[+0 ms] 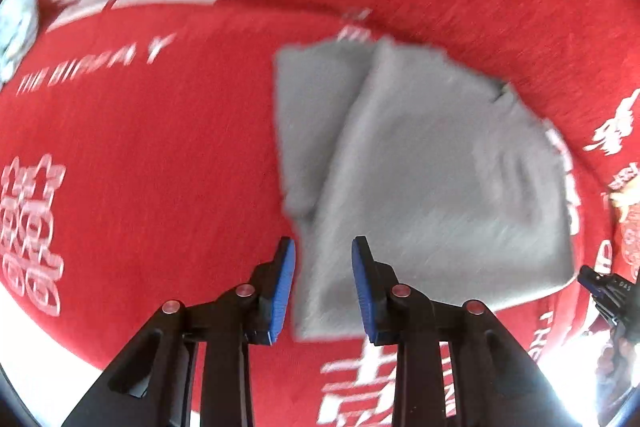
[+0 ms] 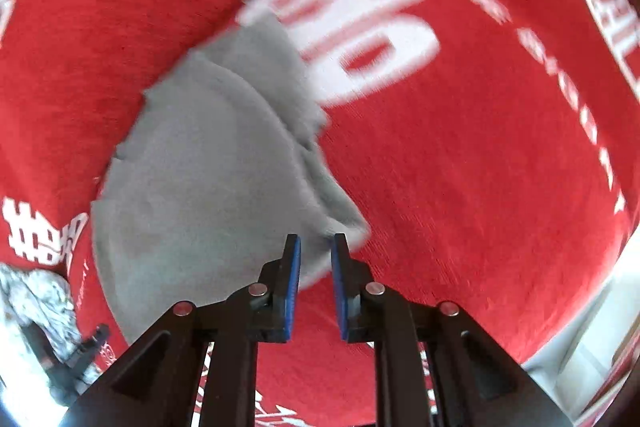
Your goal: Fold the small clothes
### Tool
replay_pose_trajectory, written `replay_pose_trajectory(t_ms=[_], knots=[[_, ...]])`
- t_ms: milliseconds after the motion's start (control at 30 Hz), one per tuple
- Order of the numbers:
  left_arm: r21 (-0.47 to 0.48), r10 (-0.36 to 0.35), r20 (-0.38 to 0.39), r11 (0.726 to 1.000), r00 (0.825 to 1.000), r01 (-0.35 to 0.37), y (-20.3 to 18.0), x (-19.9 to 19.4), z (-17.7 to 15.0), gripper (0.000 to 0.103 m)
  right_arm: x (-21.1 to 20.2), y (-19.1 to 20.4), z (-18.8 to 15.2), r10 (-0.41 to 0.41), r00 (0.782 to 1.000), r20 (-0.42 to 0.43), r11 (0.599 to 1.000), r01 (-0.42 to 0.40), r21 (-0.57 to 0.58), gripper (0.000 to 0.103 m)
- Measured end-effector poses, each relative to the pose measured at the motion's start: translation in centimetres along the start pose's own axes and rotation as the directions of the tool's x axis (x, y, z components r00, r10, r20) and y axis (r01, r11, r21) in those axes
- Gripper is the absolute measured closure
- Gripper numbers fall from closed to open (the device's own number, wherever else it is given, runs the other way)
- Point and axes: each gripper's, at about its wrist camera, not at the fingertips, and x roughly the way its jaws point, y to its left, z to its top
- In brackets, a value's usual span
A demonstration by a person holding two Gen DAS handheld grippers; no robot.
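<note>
Left wrist view: left tongs [image 1: 323, 255], blue pads spread, nothing between them pinched; they hover just over the near corner of a grey garment [image 1: 432, 171], which lies on a red cloth [image 1: 160, 147] printed with white characters and lettering. The garment lies partly folded, one flap laid diagonally over the layer beneath, a narrower strip showing along its left side. At the right edge, part of the other tool [image 1: 604, 287] is visible just beside the garment's corner; a pale patterned item [image 1: 16, 23] sits at the far left edge, too blurred to identify. Right wrist view: right tongs [image 2: 316, 247], jaws parted with a narrower gap, poised at the near right corner of the grey garment [image 2: 192, 195]; cloth shows between the pads, but whether it is gripped cannot be told, and the gap suggests not. The red cloth [image 2: 480, 147] covers the surface; whether a desk or a bed lies beneath is not shown. A crumpled pale item [image 2: 36, 291] lies at lower left. Progress, judged: at least one fold made, layers overlapping, edges uneven; a further fold or squaring-up probably remains, with both tools placed at near corners.
</note>
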Motion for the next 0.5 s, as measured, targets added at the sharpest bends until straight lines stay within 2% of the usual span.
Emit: replay_pose_trajectory(t_ms=[100,200,300,400,433,467,500], knots=[[0.024,-0.021,0.034,1.000,0.999,0.020,-1.5,1.0,2.7,0.070,1.2,2.2,1.4,0.020,1.000,-0.001,0.998,-0.020,-0.054,0.086],[0.011,-0.037,0.035,0.999,0.999,0.037,-2.5,3.0,5.4,0.070,3.2,3.9,2.9,0.042,0.999,-0.016,0.996,-0.043,-0.083,0.086],[0.013,0.004,0.011,1.000,1.000,-0.004,-2.7,5.3,6.5,0.070,5.4,5.2,3.7,0.048,0.998,-0.048,0.993,-0.053,-0.103,0.086],[-0.014,0.038,-0.019,0.999,0.999,-0.038,-1.9,7.1,6.7,0.070,7.0,4.9,3.8,0.014,0.996,-0.085,0.994,-0.024,-0.107,0.086],[-0.022,0.077,-0.017,0.997,0.997,-0.077,-1.5,7.1,6.7,0.070,7.2,4.4,3.9,0.013,0.996,-0.087,0.995,-0.021,-0.093,0.090],[-0.026,0.096,-0.026,0.995,0.995,-0.096,-1.2,7.3,6.8,0.070,7.0,3.9,4.0,0.018,0.996,-0.084,0.997,-0.024,-0.077,0.090],[-0.041,0.091,-0.036,0.995,0.995,-0.093,-0.7,7.2,6.8,0.070,6.7,3.5,4.1,0.015,0.997,-0.077,0.998,-0.020,-0.062,0.090]])
